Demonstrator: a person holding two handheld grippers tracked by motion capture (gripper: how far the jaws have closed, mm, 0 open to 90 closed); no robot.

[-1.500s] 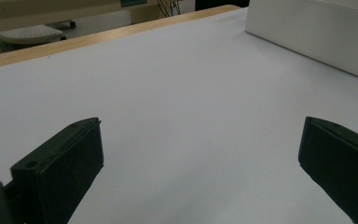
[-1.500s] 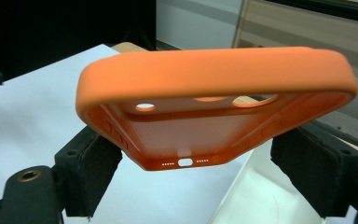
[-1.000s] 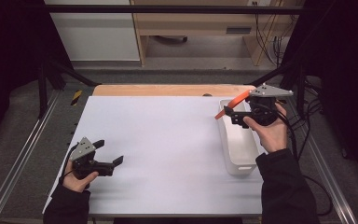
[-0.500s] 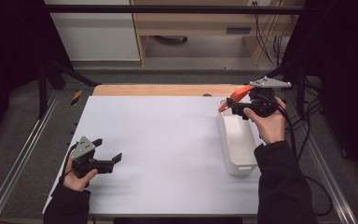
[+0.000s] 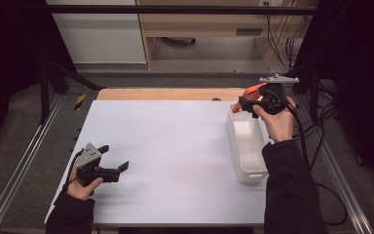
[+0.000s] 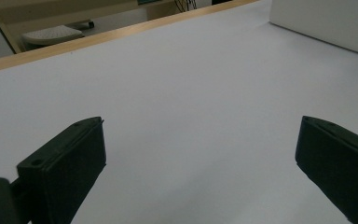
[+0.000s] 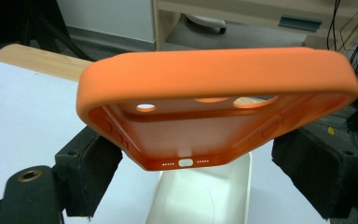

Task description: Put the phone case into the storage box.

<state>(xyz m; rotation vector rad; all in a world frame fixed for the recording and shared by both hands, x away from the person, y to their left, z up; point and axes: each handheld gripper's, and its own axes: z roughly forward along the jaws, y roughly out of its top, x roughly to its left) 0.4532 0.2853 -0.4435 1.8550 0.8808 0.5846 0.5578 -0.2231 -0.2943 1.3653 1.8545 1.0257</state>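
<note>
The right gripper (image 5: pixel 243 104) pinches an orange phone case (image 7: pixel 214 100) by its side edges, open side down, above the far end of the white bin (image 5: pixel 246 146), apparently to drop it in; the left gripper (image 5: pixel 112 158) rests near-left on the desk (image 5: pixel 175 146), jaws spread, idle.

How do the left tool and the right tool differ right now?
The left tool stands open with nothing between its jaws; the right tool is shut on an orange phone case. The left tool sits low at the table's near left; the right tool is raised over the far end of the white bin. Both are black and hand-held.
</note>
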